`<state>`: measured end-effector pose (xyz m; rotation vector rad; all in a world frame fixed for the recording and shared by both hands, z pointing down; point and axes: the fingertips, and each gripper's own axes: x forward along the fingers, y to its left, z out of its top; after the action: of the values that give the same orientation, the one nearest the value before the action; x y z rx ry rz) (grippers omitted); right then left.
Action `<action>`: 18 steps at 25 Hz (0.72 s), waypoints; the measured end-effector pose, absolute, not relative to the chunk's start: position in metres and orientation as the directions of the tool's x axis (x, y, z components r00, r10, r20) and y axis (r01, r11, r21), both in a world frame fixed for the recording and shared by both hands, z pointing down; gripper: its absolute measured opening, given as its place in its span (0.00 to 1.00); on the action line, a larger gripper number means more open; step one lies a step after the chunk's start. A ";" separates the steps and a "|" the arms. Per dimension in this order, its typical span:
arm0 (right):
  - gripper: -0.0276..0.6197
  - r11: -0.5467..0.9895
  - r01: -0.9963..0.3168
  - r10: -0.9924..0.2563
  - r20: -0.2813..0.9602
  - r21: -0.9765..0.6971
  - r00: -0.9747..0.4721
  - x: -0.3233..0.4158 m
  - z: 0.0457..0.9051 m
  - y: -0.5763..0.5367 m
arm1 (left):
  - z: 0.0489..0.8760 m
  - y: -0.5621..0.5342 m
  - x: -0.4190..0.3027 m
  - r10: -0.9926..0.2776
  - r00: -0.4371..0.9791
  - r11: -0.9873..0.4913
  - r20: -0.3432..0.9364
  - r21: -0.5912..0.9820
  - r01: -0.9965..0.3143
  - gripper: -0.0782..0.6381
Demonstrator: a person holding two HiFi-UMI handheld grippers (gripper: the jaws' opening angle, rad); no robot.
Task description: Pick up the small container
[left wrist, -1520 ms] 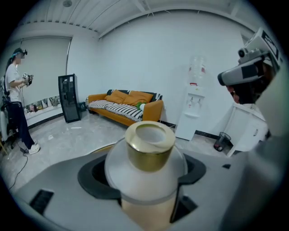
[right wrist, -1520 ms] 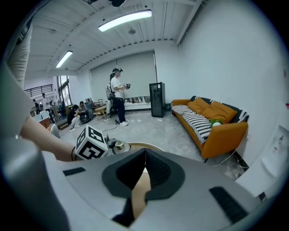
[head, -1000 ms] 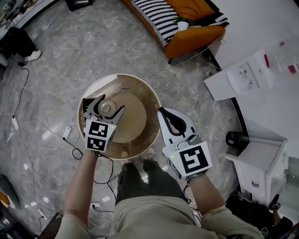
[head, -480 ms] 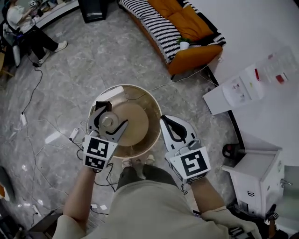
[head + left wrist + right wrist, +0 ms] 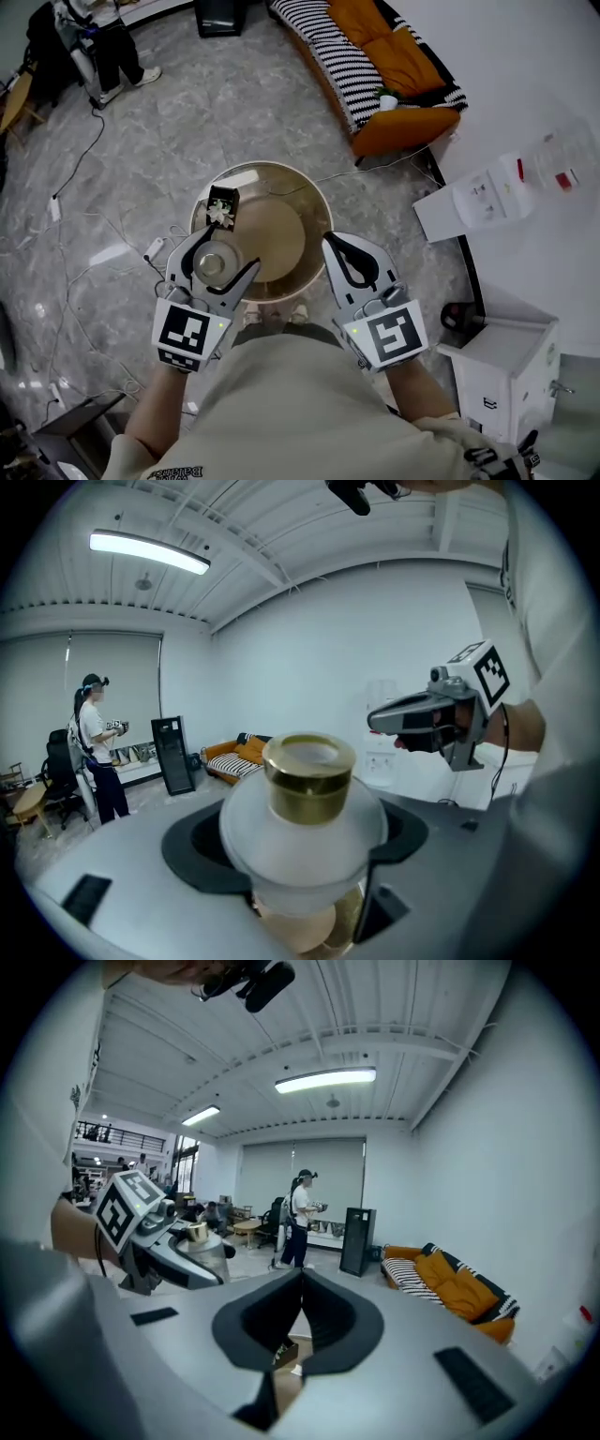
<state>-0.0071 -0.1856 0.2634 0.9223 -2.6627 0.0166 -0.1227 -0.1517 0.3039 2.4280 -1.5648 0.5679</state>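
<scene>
The left gripper [image 5: 225,251] grips the small container [image 5: 306,808] between its jaws, over the near edge of the round table [image 5: 317,200]; the right gripper [image 5: 330,242] is clenched, empty.

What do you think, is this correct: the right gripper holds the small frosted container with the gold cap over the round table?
No. The left gripper holds the small frosted container with the gold cap over the round table; the left gripper view shows it.

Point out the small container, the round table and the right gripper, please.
small container [image 5: 309,785]: left gripper view, on its gold cap.
round table [image 5: 281,239]: head view, on the bare top.
right gripper [image 5: 302,1283]: right gripper view, where the shut jaws meet.
</scene>
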 end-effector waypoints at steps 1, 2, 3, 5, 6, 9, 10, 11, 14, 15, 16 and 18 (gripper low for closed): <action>0.04 0.783 -0.617 -0.611 0.286 0.080 -0.738 -0.008 0.260 -0.182 | 0.302 -0.147 -0.125 -0.830 0.370 -0.423 0.418 -0.037 -0.906 0.59; 0.04 0.774 -0.629 -0.621 0.270 0.065 -0.736 -0.008 0.258 -0.179 | 0.300 -0.142 -0.126 -0.830 0.373 -0.424 0.415 -0.035 -0.905 0.59; 0.04 0.767 -0.639 -0.628 0.260 0.051 -0.733 -0.008 0.257 -0.177 | 0.299 -0.138 -0.128 -0.831 0.375 -0.426 0.411 -0.036 -0.904 0.59; 0.04 0.760 -0.649 -0.634 0.255 0.032 -0.730 -0.007 0.259 -0.173 | 0.301 -0.129 -0.129 -0.828 0.379 -0.431 0.414 -0.039 -0.901 0.59; 0.04 0.762 -0.647 -0.630 0.259 0.028 -0.732 -0.006 0.260 -0.170 | 0.304 -0.124 -0.128 -0.823 0.381 -0.435 0.422 -0.036 -0.900 0.59; 0.04 0.778 -0.627 -0.611 0.287 0.045 -0.738 -0.004 0.266 -0.163 | 0.313 -0.114 -0.126 -0.806 0.393 -0.447 0.442 -0.020 -0.894 0.59; 0.04 0.781 -0.622 -0.608 0.297 0.055 -0.737 -0.004 0.267 -0.163 | 0.313 -0.113 -0.126 -0.804 0.397 -0.450 0.443 -0.016 -0.893 0.59; 0.04 0.782 -0.620 -0.606 0.305 0.062 -0.735 -0.004 0.268 -0.163 | 0.314 -0.112 -0.126 -0.802 0.401 -0.452 0.443 -0.012 -0.892 0.59; 0.04 0.778 -0.623 -0.612 0.313 0.076 -0.726 -0.005 0.269 -0.163 | 0.311 -0.114 -0.126 -0.803 0.406 -0.456 0.437 -0.010 -0.890 0.59; 0.04 0.776 -0.626 -0.616 0.312 0.079 -0.723 -0.006 0.269 -0.164 | 0.310 -0.115 -0.127 -0.804 0.407 -0.457 0.434 -0.013 -0.889 0.59; 0.04 0.773 -0.629 -0.619 0.309 0.081 -0.722 -0.007 0.268 -0.164 | 0.309 -0.116 -0.127 -0.805 0.406 -0.458 0.433 -0.017 -0.889 0.59; 0.04 0.771 -0.632 -0.623 0.305 0.081 -0.720 -0.008 0.268 -0.163 | 0.307 -0.118 -0.129 -0.806 0.405 -0.460 0.433 -0.025 -0.888 0.59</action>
<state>-0.0081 -0.1632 0.2676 0.9673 -2.6511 0.0416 -0.1286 -0.1183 0.3067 2.4511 -1.5007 0.5775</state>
